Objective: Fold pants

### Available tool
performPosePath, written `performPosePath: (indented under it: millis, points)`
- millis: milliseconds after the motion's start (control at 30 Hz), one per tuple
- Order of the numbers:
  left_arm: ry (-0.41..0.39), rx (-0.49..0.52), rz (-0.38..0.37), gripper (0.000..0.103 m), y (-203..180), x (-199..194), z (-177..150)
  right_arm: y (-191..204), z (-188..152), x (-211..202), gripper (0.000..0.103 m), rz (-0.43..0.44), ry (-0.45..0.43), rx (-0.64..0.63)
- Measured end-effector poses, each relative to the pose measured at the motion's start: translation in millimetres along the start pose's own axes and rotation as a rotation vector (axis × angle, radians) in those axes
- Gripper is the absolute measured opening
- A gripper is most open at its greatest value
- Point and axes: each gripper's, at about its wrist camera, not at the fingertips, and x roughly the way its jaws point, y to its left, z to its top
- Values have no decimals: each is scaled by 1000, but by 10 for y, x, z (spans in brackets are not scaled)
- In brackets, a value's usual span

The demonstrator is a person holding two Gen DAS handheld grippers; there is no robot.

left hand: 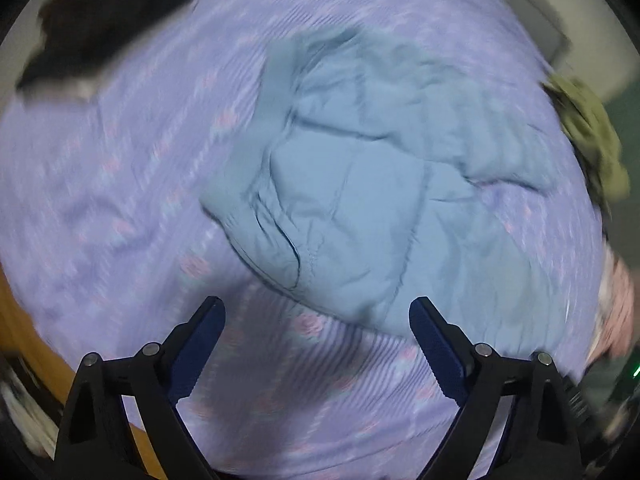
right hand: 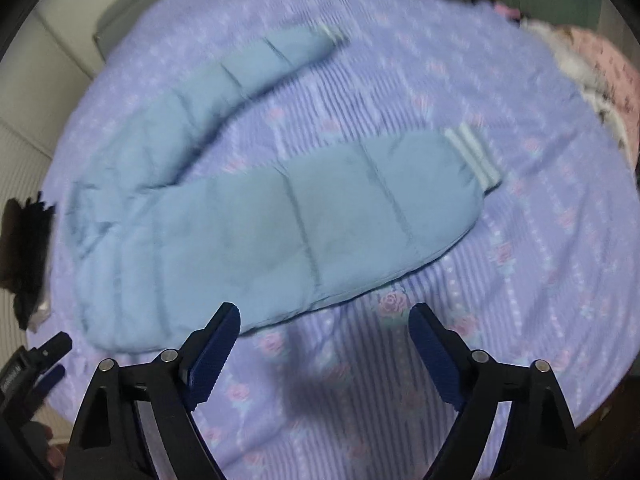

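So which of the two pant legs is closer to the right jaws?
The lower leg, just ahead of the open right gripper; the other leg angles away toward the bed's far side.

Dim, cool indoor light is falling flat across both views. Motion blur is smearing the left wrist picture in a swirl, worst toward its edges. The right wrist picture is staying sharper near the centre. Fisheye distortion is bulging the bedspread (right hand: 520, 240) into a dome, black vignetting ringing each frame.
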Motion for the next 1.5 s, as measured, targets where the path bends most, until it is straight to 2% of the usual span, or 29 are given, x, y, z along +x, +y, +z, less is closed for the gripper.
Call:
performPosePath:
  millis: [67,167,233,333,400,433,500,533,567,600,633,700,833,933,1033,1100,1133,1233,1400,1500]
  points:
    - [27,-42,-15,93,8,174,40,-69,64,182,80,29,45,50]
    - [36,-63,3,92,-2,372,67,-126,155,410,80,51,92,97]
    - [70,-80,5,89,4,501,62,-173,191,561,80,67,132,112]
    - [123,-122,-36,86,29,639,32,-236,223,711,80,76,172,140]
    - [144,-147,-78,68,47,689,32,-213,242,720,80,71,182,133]
    - [158,-160,-100,63,47,708,43,-187,257,711,77,68,184,122]
    - [159,-146,-98,44,11,690,59,-126,317,668,57,79,189,94]
    - [152,-128,-93,39,-25,653,88,-73,363,598,44,90,191,69]
    - [147,-114,-93,28,-51,616,100,-54,396,547,31,91,189,54]
    - [138,-97,-99,21,-80,573,111,-39,434,482,25,101,182,43]
    - [113,-56,-102,19,-143,470,126,-16,487,360,15,112,166,31]
    - [75,-2,-101,15,-226,306,132,32,564,133,15,136,131,10]
    - [-38,81,-121,13,-390,-167,315,182,759,-572,14,199,-7,-36]
    - [-104,83,-142,13,-434,-440,432,233,985,-986,13,242,-118,-64]
    - [-173,102,-135,12,-490,-656,692,428,1241,-1144,13,268,-210,-85]
    - [-192,107,-135,12,-556,-630,898,512,1419,-1167,13,270,-245,-96]
    - [-192,103,-135,12,-591,-600,1111,561,1563,-1121,13,270,-255,-88]
    - [-169,90,-116,12,-673,-403,1468,691,1883,-893,13,246,-238,-66]
    - [-105,67,-80,13,-783,21,1934,917,2360,-302,13,178,-134,-53]
    - [-84,67,-53,16,-855,206,2067,998,2545,-6,13,150,-98,-27]
